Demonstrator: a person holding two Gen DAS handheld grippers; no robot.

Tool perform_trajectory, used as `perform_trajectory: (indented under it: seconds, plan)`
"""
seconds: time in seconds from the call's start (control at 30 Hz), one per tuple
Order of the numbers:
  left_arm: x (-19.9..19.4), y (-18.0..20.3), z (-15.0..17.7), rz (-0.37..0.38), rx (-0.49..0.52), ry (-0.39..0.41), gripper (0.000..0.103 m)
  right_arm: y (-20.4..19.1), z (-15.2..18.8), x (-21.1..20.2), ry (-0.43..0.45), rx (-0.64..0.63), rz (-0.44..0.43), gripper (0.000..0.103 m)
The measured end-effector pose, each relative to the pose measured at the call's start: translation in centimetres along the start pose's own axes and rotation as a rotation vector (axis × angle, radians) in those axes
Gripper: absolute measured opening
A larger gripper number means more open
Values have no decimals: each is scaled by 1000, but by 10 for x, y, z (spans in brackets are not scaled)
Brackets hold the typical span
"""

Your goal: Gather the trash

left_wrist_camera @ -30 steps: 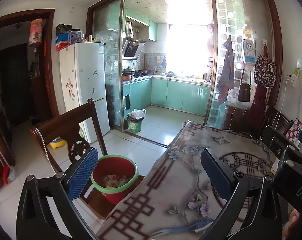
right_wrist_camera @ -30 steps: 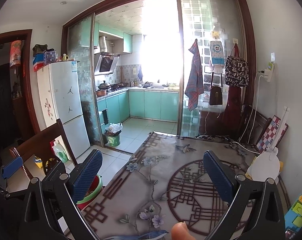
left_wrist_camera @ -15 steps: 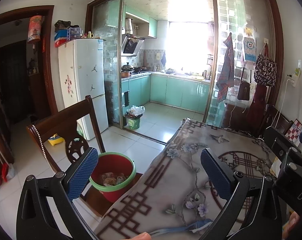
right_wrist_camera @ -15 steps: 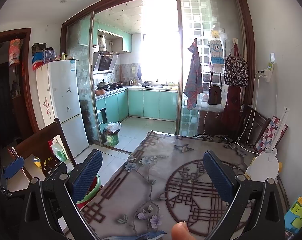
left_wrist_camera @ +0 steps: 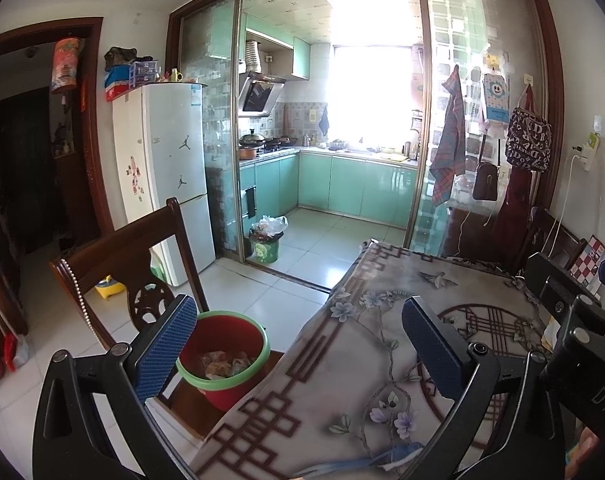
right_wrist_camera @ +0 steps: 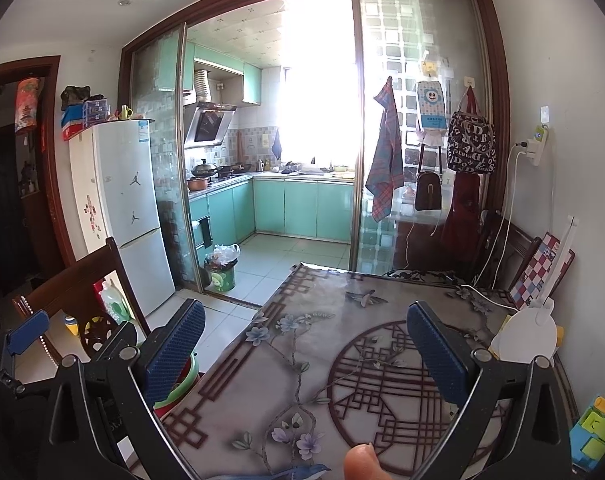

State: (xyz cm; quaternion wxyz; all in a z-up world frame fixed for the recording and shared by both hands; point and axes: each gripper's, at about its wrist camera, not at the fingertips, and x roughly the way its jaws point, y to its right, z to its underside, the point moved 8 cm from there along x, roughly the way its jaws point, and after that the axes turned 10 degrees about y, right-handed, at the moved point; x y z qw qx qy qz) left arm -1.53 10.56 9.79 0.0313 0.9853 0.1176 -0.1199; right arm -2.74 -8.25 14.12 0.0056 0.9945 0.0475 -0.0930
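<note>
A red bucket with a green rim (left_wrist_camera: pixel 222 360) stands on a wooden chair seat to the left of the table and holds crumpled trash (left_wrist_camera: pixel 224 364). Its rim also shows in the right wrist view (right_wrist_camera: pixel 182 384). My left gripper (left_wrist_camera: pixel 298 344) is open and empty, held above the table's left edge beside the bucket. My right gripper (right_wrist_camera: pixel 306 352) is open and empty above the flowered tablecloth (right_wrist_camera: pixel 342 344). The right gripper's body shows at the right edge of the left wrist view (left_wrist_camera: pixel 582 340).
A dark wooden chair (left_wrist_camera: pixel 122 256) stands left of the table. A white fan (right_wrist_camera: pixel 526 336) and a checkered board (right_wrist_camera: pixel 542 272) sit at the table's right side by the wall. A small green bin (left_wrist_camera: pixel 266 244) stands at the kitchen doorway. A white fridge (left_wrist_camera: pixel 166 176) is at left.
Both grippers have tilted up slightly, so the room has shifted a little lower in both views. Both jaws stay open and empty.
</note>
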Motion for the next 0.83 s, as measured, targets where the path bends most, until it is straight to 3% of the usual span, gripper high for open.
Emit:
perform_trajectory:
  seconds: [0.7,0.83]
  plan:
    - [6,5,3,16,5,-11,103,1,-1,0,-2,0,2,102]
    - [1,13,1,40,60,15,103,4,0,1,-5,8,6,102]
